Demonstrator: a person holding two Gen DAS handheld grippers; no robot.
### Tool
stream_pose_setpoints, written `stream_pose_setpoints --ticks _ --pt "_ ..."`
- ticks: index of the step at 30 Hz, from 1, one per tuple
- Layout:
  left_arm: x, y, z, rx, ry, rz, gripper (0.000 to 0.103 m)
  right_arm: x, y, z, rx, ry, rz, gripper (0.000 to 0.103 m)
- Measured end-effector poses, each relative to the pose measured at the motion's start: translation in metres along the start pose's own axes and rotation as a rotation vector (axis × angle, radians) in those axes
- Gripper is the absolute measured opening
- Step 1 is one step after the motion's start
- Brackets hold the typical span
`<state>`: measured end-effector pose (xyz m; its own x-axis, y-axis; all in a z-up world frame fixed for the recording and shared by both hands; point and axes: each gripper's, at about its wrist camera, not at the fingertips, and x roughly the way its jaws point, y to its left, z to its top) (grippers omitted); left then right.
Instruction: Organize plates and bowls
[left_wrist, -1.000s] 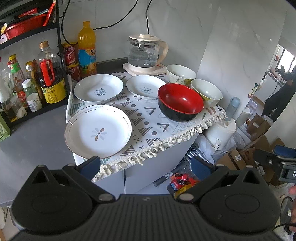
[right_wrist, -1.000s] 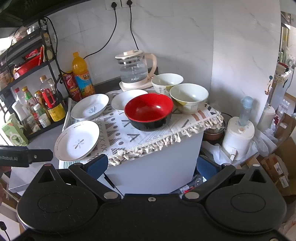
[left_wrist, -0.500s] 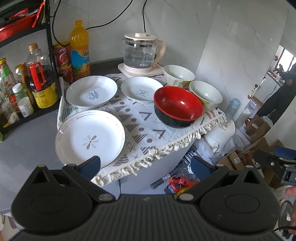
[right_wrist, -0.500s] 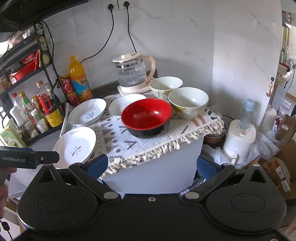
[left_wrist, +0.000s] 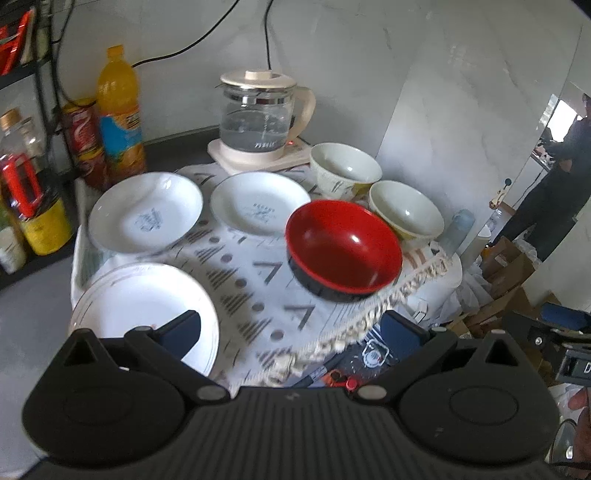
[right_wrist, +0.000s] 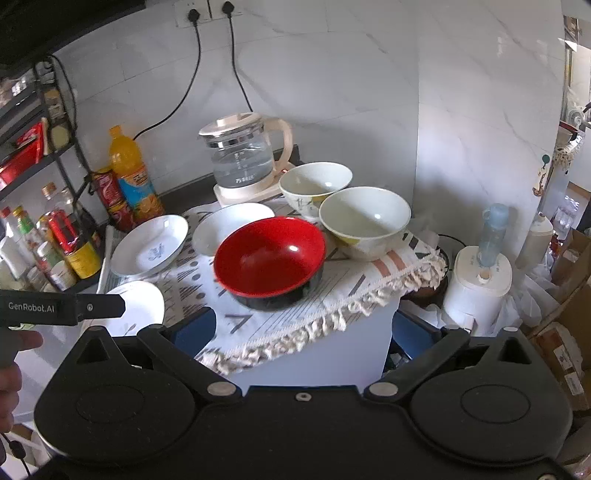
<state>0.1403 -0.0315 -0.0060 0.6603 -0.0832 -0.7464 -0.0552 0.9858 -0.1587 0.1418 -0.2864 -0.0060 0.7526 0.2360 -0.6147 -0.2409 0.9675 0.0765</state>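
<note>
Crockery on patterned cloth, both grippers empty

Tablecloth (left_wrist: 280, 295), fringed, carries everything. Large plate (left_wrist: 147, 306) at near left corner; two smaller plates (left_wrist: 146, 218) (left_wrist: 260, 206) behind it. Red bowl (right_wrist: 269, 254) near front edge; two cream bowls (right_wrist: 364, 219) (right_wrist: 316, 182) behind. Left gripper (left_wrist: 290, 330) and right gripper (right_wrist: 301, 332): jaws spread wide, holding nothing.

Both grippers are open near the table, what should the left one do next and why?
Probably ease the left gripper down to the large plate at the near corner: its fingers are open, empty, and one already overlaps that plate's rim, while two smaller plates wait behind it.
</note>
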Motion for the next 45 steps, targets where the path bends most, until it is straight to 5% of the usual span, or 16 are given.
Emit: stream_pose_setpoints --ticks 21,32,45 --pt "0.108 -0.005 0.106 0.096 0.042 -0.153 0.095 0.091 -0.029 0.045 0.215 0.110 -0.087 0.077" --pt "0.149 -0.020 0.136 0.148 0.088 -0.210 0.090 0.125 -0.045 0.054 0.304 0.138 -0.140 0.069" --pt "0.201 -0.055 0.154 0.110 0.163 -0.226 0.066 0.171 -0.081 0.060 0.375 0.207 -0.107 0.050"
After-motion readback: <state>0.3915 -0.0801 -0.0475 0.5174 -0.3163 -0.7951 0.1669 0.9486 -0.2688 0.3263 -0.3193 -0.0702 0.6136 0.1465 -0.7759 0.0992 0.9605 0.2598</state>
